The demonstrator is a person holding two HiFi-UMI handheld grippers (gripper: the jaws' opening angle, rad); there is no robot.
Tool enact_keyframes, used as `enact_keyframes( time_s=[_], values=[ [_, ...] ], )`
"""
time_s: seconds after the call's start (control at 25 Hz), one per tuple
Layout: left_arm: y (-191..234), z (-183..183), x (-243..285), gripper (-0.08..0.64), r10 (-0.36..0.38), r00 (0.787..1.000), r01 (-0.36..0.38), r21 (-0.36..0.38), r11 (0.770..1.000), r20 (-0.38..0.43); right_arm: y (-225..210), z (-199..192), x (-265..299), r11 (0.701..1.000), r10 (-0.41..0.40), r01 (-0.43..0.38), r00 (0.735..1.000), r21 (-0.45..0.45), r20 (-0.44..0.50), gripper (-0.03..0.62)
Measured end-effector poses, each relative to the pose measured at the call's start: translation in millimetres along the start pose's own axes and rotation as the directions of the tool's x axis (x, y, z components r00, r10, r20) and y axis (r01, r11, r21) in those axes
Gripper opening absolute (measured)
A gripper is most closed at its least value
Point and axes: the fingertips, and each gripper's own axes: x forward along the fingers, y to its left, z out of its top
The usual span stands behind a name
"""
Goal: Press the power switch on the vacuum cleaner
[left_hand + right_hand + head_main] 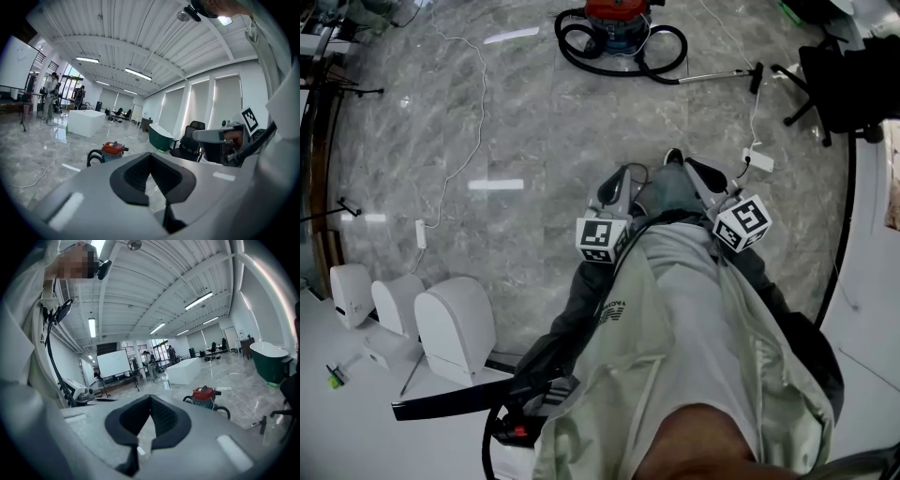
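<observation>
The vacuum cleaner (614,23), red on top with a coiled black hose, stands on the marble floor far ahead; its wand (717,75) lies to its right. It also shows small in the left gripper view (112,149) and in the right gripper view (204,394). Both grippers are held close to my body, well short of it. My left gripper (621,183) (151,172) is shut with nothing in it. My right gripper (701,176) (149,416) is likewise shut and holds nothing. The switch itself is too small to make out.
A white power strip (759,159) with its cable lies on the floor just right of the grippers. A black office chair (834,84) stands at the far right. White rounded units (455,323) sit at the near left, and a thin white cable (473,122) runs across the floor.
</observation>
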Motion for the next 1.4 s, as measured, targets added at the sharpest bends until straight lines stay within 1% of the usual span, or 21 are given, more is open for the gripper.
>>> enact_keyframes(
  time_s=[0.16,0.32,0.44,0.56,0.64,0.72,0.84,0.92,1.0,1.16,1.28,1.4],
  values=[
    [17,0,16,0.001,0.024,0.999,-0.024,-0.007,1.000,-0.031,-19,3,25,1.000,0.015,-0.014,1.000,0.019,-0.013,0.000],
    [41,1,55,0.002,0.057,0.996,-0.057,-0.001,0.998,-0.069,-59,5,60,0.998,0.035,-0.033,0.999,0.060,-0.022,0.000],
    [58,12,103,0.002,0.074,0.992,-0.075,0.002,0.997,-0.102,-108,16,93,0.995,0.042,-0.039,0.999,0.096,-0.027,0.000],
    [66,29,163,0.002,0.076,0.989,-0.076,0.009,0.997,-0.125,-165,32,121,0.993,0.051,-0.046,0.998,0.113,-0.038,0.000],
    [71,50,207,0.002,0.080,0.990,-0.078,0.016,0.997,-0.113,-207,52,138,0.991,0.057,-0.052,0.998,0.122,-0.035,0.000],
    [73,75,245,0.002,0.082,0.993,-0.079,0.038,0.996,-0.090,-245,71,152,0.990,0.065,-0.060,0.997,0.124,-0.040,0.000],
    [74,102,294,0.001,0.077,0.994,-0.074,0.042,0.996,-0.079,-297,97,172,0.992,0.073,-0.068,0.996,0.101,-0.047,0.000],
    [76,113,320,0.002,0.063,0.995,-0.060,0.035,0.998,-0.083,-327,111,184,0.994,0.055,-0.052,0.998,0.100,-0.036,0.000],
    [82,118,338,0.001,0.055,0.993,-0.052,0.032,0.998,-0.105,-350,117,190,0.992,0.022,-0.019,0.999,0.122,-0.025,0.000],
    [103,124,377,0.001,0.025,0.989,-0.020,0.031,0.999,-0.148,-379,111,205,0.983,-0.033,0.040,0.999,0.180,-0.042,0.000],
    [127,126,411,0.001,-0.018,0.988,0.025,0.046,0.999,-0.151,-395,105,222,0.975,-0.064,0.078,0.995,0.207,-0.074,0.000],
    [156,135,450,0.002,-0.075,0.984,0.083,0.041,0.996,-0.159,-413,106,244,0.965,-0.125,0.143,0.988,0.221,-0.092,0.000]
  ],
)
